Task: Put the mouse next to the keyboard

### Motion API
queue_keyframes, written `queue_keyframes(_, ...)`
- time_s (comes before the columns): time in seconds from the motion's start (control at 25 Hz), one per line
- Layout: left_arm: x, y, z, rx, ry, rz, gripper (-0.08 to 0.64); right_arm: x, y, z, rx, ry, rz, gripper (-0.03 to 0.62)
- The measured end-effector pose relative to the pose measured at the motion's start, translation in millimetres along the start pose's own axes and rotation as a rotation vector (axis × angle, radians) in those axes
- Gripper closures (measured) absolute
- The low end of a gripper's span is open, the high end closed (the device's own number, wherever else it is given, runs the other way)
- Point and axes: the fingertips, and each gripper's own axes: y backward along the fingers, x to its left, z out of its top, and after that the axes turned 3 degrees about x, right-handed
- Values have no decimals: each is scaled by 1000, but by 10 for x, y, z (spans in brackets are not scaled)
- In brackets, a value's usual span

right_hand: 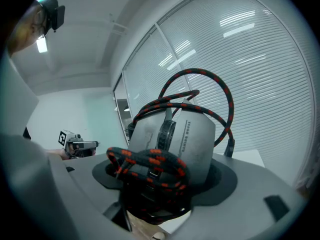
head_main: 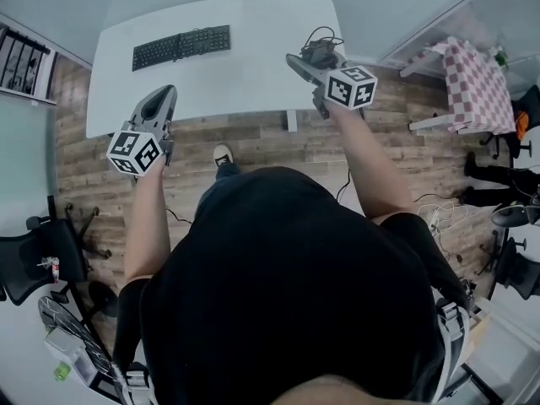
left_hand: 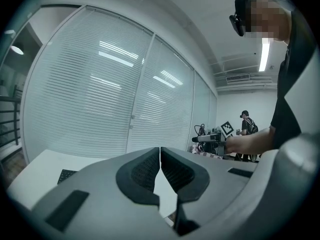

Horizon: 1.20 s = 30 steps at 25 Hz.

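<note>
Your right gripper clamps the mouse above the right edge of the counter, left gripper jaws closed on nothing; watch the cable looped over your jaws, likely to snag at release and tug it from the keyboard.

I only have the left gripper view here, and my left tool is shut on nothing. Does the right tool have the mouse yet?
Observer: Yes. The right tool is shut on the mouse, wheel side facing its camera.
Operator: And the cord?
Observer: The red-and-black cord loops above the mouse, with a coil bunched at its front.
Operator: Where is the keyboard from there?
Observer: The head view shows the keyboard at the far left of the table. The mouse is held over the right end, well apart from it.
</note>
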Motion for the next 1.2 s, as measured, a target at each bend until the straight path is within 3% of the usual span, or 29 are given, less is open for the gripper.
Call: queue_keyframes(1.2,970,-617,54,52,19,-48,532,-379,-998,43,36,-40,-35,224)
